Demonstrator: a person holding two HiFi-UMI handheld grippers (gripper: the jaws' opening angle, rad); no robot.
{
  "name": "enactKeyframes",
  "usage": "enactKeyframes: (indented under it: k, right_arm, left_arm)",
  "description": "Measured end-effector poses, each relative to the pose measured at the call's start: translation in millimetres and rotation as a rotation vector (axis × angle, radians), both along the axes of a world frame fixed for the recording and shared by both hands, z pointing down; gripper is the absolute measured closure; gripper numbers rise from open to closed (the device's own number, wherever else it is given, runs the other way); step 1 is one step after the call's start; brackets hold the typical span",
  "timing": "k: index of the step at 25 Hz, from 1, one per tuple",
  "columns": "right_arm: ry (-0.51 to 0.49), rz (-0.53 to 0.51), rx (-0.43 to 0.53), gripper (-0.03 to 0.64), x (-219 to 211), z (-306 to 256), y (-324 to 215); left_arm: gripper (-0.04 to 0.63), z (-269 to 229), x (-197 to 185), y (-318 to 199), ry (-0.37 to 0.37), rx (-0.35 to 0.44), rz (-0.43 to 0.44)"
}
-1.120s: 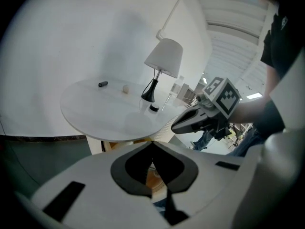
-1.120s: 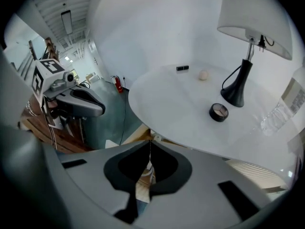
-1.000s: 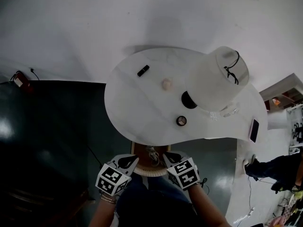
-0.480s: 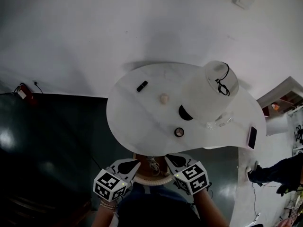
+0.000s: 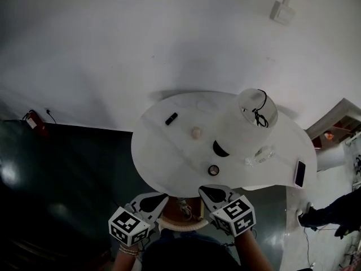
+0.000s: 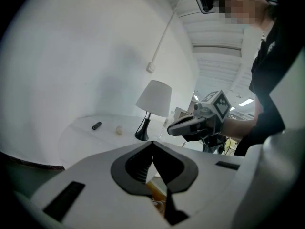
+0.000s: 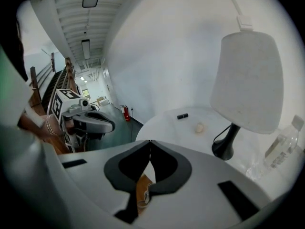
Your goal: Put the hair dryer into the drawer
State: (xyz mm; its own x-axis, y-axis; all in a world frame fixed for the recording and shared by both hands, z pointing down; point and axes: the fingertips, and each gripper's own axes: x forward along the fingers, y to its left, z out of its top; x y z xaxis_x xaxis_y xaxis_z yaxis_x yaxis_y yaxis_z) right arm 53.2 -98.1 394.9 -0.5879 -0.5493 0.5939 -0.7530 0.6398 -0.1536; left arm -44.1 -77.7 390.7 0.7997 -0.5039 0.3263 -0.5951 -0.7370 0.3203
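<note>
White table [image 5: 169, 151], rounded and bare over most of its top, fills the middle of the room over a dark green floor. A lamp [image 5: 248, 123] with a pale shade stands at its right. Under its near edge a wooden drawer [image 5: 183, 226] is pulled out toward the person.

The left gripper [image 5: 163, 196] and the right gripper [image 5: 203, 191] hang on either side of the drawer. Each has its jaws pressed together with nothing in them.

Down in the drawer lies a pale, corded thing which I take for the hair dryer [image 5: 183, 206]. It sits below and between the two grippers, to the right of the left one and to the left of the right one, and neither is clearly nearer. So little of it shows that I cannot tell which way its long axis runs.

Smaller things are scattered on the table: a clear bottle [image 5: 260, 154] and a phone [image 5: 300, 174] at the right, a round jar [image 5: 213, 170] near the front, and a pale ball [image 5: 196, 132] and a black stick [image 5: 171, 118] farther back.

Since a second ago both grippers have come up and drawn back toward the person and spread a little. Less of the drawer now shows between them.
</note>
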Motion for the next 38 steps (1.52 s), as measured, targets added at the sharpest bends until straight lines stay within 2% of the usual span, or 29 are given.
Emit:
enactKeyframes:
  k: [7, 12, 19, 25, 30, 34, 38]
  right_arm:
    - [-0.028, 0.001, 0.093, 0.598, 4.4, -40.0, -13.4]
    - [-0.04, 0.0, 0.15, 0.598, 6.7, -61.6, -21.7]
    - [-0.086, -0.009, 0.223, 0.598, 9.6, -91.5, -26.2]
    - [-0.127, -0.057, 0.351, 0.598, 7.1, -125.1, -27.9]
    - [-0.157, -0.062, 0.419, 0.598, 9.2, -146.5, -27.5]
    - [-0.155, -0.088, 0.511, 0.598, 10.7, -163.4, -26.6]
    - [-0.171, -0.087, 0.543, 0.598, 11.7, -174.9, -25.4]
  left_arm:
    - [0.578, -50.1, -3.4, -12.1, 0.016, 0.108, -0.012]
    - [0.578, -72.0, -8.4, -18.5, -0.014, 0.174, -0.024]
    - [0.578, -93.8, -12.2, -25.3, 0.005, 0.217, -0.045]
    - [0.578, -109.8, -17.7, -36.9, 0.005, 0.264, -0.083]
    - [0.578, -119.6, -20.3, -43.2, 0.003, 0.295, -0.094]
    - [0.578, -126.5, -21.9, -45.6, 0.012, 0.315, -0.107]
    - [0.578, -131.4, -23.3, -47.7, 0.018, 0.325, -0.117]
